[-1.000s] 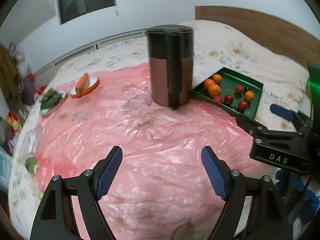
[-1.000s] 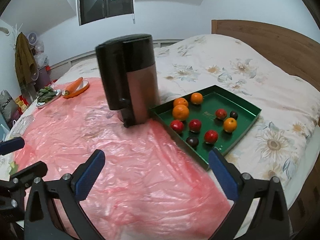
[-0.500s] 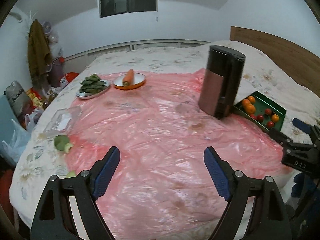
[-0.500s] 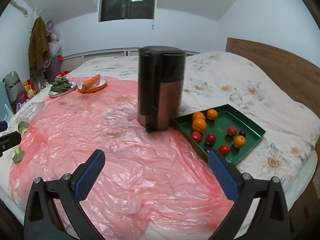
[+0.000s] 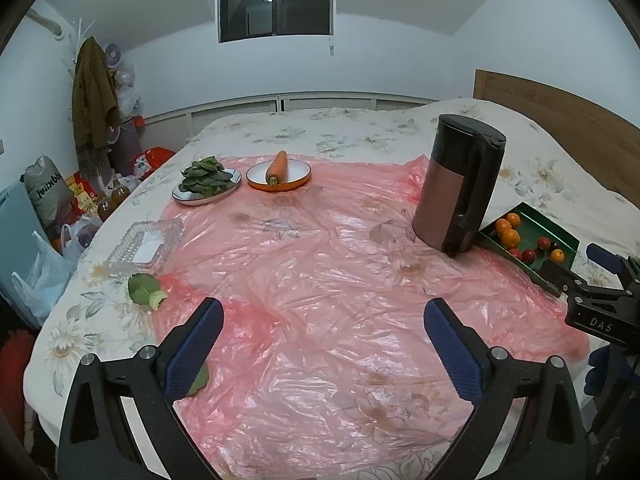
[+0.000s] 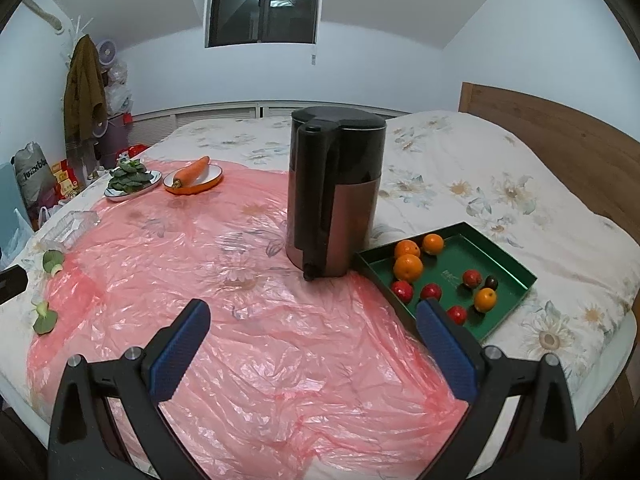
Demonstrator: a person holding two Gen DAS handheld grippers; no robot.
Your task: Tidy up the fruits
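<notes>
While both claws, left claw (image 5: 323,326) and right claw (image 6: 313,326), hang spread and empty, fruits (image 6: 408,267) sit in the green tray (image 6: 506,270).

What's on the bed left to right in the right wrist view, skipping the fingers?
Clear plastic container → plate of greens → carrot on its orange plate → kettle → green tray of fruit.
</notes>
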